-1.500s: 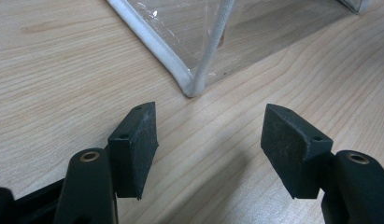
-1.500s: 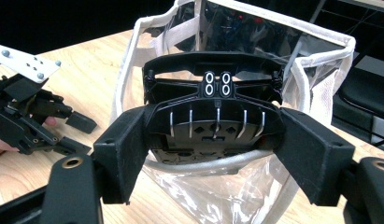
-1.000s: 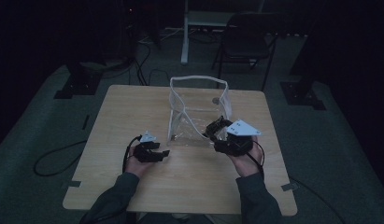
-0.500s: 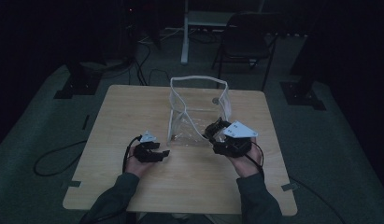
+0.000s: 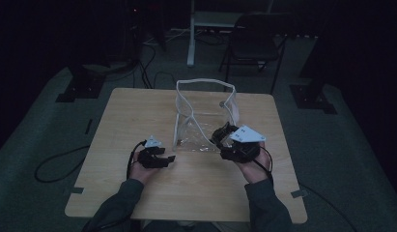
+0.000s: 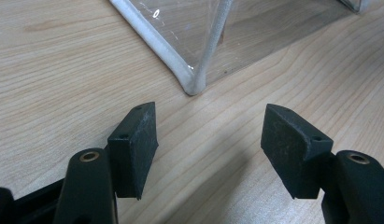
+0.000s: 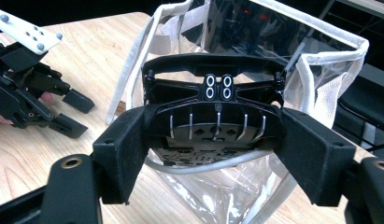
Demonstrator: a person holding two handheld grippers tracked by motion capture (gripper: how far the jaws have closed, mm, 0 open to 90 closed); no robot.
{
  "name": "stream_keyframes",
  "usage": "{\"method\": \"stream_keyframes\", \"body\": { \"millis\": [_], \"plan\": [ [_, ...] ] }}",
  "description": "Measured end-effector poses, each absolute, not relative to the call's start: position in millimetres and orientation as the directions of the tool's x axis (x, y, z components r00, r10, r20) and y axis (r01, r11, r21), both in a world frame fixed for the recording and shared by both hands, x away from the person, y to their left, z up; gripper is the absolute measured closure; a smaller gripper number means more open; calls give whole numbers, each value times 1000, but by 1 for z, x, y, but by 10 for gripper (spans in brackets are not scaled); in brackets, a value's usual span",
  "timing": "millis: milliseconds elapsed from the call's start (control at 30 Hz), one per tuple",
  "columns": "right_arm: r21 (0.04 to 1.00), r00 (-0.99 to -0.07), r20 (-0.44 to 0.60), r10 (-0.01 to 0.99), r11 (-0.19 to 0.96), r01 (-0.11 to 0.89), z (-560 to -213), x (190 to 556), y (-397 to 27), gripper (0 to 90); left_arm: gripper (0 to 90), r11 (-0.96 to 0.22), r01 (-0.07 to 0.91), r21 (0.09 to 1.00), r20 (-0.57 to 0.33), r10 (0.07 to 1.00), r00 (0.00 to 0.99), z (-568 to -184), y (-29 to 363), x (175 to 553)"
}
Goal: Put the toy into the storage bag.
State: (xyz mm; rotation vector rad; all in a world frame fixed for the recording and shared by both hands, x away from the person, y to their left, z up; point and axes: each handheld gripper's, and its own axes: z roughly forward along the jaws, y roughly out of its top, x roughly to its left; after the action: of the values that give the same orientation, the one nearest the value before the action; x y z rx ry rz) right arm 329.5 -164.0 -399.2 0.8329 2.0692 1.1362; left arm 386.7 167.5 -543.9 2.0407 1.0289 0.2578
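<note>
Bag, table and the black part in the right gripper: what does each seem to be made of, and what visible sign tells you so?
Bag: clear, glossy plastic film; you see through it, glints show, whitish fabric-like edging.
Table: light wood or wood-look laminate, matt, with grain lines.
Black part: probably moulded hard plastic, semi-gloss, with ribs; the right gripper clamps it.

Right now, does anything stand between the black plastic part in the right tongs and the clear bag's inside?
Yes: the near wall of the clear white-trimmed plastic bag stands just behind the black ribbed plastic part in the right tongs. The bag opens upward, so the part likely must clear the rim.
</note>
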Motion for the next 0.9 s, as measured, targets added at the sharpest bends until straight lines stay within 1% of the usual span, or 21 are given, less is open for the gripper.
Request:
{"method": "stream_keyframes", "body": {
  "millis": [400, 900],
  "plan": [
    [870, -605, -221, 765, 435, 232, -400, 330, -164, 264, 366, -330, 580, 745, -170, 746, 644, -544, 167, 386],
    [854, -617, -256, 744, 474, 216, -404, 328, -162, 252, 365, -330, 579, 746, -168, 747, 643, -544, 167, 387]
  ]
}}
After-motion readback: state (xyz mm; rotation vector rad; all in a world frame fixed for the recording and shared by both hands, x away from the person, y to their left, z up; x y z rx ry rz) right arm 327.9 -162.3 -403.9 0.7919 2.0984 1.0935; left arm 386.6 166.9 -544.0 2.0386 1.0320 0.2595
